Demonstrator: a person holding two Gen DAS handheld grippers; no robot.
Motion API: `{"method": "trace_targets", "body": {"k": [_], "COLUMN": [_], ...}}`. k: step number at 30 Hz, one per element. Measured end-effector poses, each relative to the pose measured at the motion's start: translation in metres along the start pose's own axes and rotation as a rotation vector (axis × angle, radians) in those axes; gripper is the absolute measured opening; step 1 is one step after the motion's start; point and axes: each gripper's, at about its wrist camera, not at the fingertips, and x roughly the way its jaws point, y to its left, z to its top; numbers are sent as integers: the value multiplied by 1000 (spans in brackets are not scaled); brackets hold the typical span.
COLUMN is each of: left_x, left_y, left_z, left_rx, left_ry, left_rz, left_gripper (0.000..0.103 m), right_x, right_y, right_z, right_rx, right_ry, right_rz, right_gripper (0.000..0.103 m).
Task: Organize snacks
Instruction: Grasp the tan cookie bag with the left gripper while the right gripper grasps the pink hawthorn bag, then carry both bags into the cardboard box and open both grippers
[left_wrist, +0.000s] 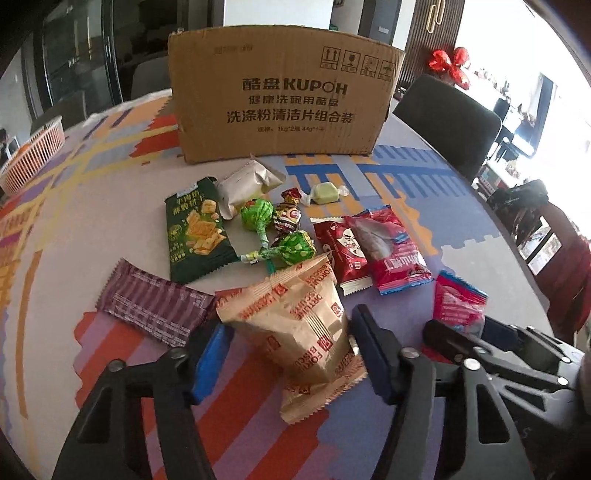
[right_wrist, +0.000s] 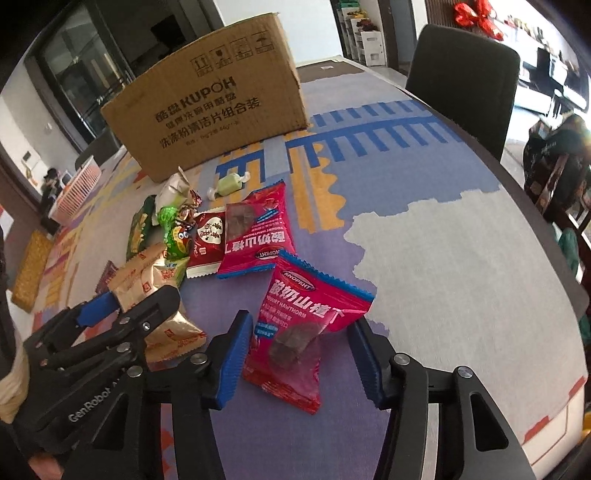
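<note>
At the left edge of the surface (left_wrist: 424, 162) sat a white basket (left_wrist: 33, 155), then a purple wrapper (left_wrist: 155, 306) and a green cracker packet (left_wrist: 197, 232). The left claw (left_wrist: 291, 354) was spread around a tan biscuit bag (left_wrist: 299, 332), not yet squeezing it. Further right, the right claw (right_wrist: 299, 354) stood open astride a pink hawthorn packet (right_wrist: 310, 325). Every snack still lay loose before the cardboard box (left_wrist: 280, 92), so the sorting looked barely begun.

Each black hand-held gripper (right_wrist: 299, 354) has blue ribbed pads (right_wrist: 231, 358) (silver screws, "GenRobot" lettering).
</note>
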Motion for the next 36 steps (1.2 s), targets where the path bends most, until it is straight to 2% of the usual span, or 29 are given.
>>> {"method": "trace_targets", "body": {"k": [4,8,24,36], "left_x": [1,-3,-40,-71], "left_y": [1,-2,2,3], "left_z": [0,0,6,57], "left_rx": [-21,-1,17,55], "left_ry": [15,15,-49,-152], "left_rz": [-42,-30,37,61], "left_gripper": [48,42,42,42], "right_x": [3,4,-21,-55], "right_y": [8,13,21,40], "right_z": [1,0,17,68], "right_rx": [-45,-86,-132,-183], "right_ry": [2,0,-83,-208], "right_rz": [-10,-12,0,30], "right_gripper": [42,35,35,35]}}
